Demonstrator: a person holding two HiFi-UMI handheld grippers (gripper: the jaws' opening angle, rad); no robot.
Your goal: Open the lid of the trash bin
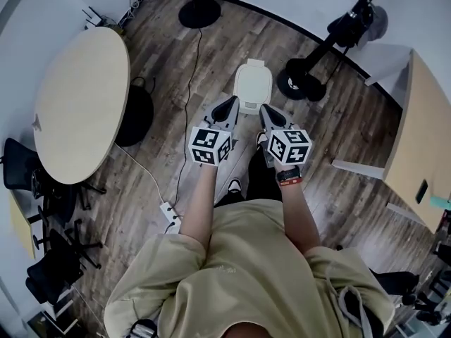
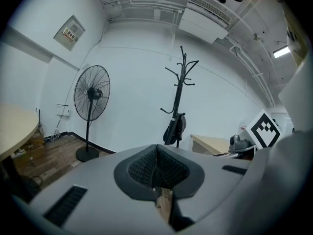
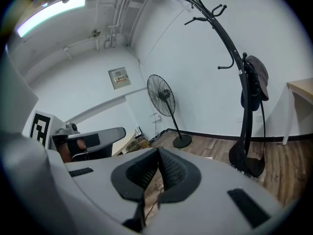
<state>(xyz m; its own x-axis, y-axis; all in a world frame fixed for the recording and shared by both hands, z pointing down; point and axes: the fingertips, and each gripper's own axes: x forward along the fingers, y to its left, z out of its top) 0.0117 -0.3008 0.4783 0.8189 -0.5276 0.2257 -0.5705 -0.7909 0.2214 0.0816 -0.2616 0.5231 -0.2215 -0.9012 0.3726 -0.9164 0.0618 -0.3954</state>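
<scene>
Near one bin point(image 1: 253, 86): left gripper point(image 1: 230, 105), right gripper point(image 1: 268, 111), closed.

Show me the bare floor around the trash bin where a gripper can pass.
Bare boards lie left of the trash bin, up to the cable, and behind it toward the fan base. Tighter on its right: the coat rack base sits close.
</scene>
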